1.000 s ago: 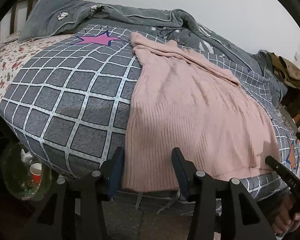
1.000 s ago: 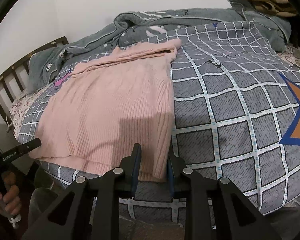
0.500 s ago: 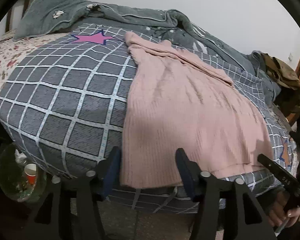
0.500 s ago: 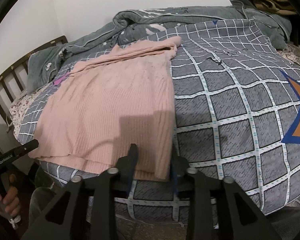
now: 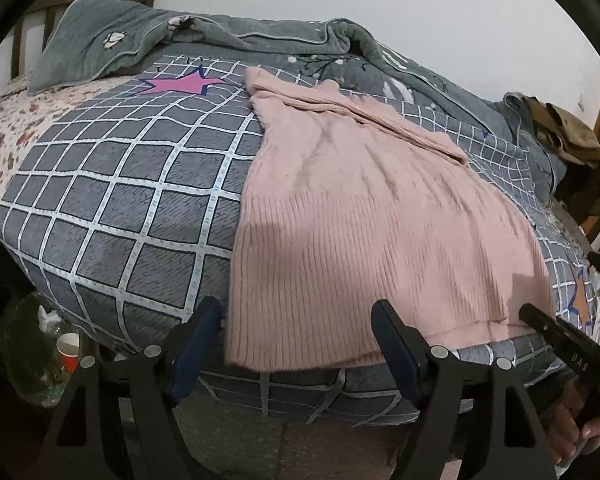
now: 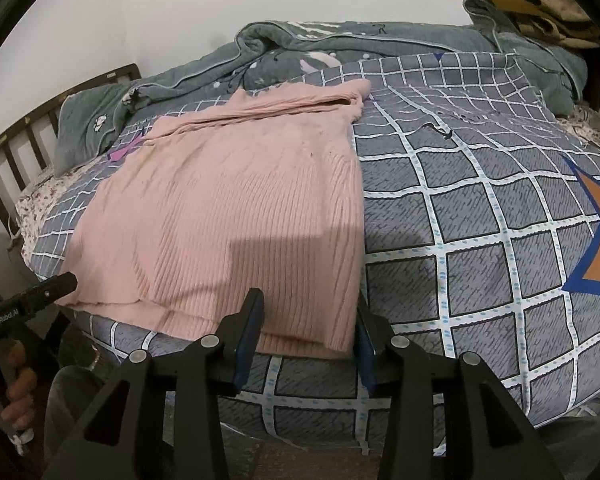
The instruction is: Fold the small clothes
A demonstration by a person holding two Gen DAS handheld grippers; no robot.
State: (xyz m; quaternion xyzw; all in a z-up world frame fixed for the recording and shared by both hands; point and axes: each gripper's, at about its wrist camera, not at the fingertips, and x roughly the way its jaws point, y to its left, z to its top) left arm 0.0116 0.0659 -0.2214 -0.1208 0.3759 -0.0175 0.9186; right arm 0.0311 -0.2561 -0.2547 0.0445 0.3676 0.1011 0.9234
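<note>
At bed's near edge, left gripper [image 5: 296,332] spread wide, jaws straddling the left hem corner of the pink sweater [image 5: 372,216], gripping nothing. Right gripper [image 6: 306,324] parted less widely around the right hem corner, pads on either side, not visibly closed on the knit. Sweater lies flat, sleeves folded across its top, on grey checked quilt [image 5: 112,208]. Rumpled grey blanket [image 6: 340,44] beyond; red cup [image 5: 69,350] on floor, left.
</note>
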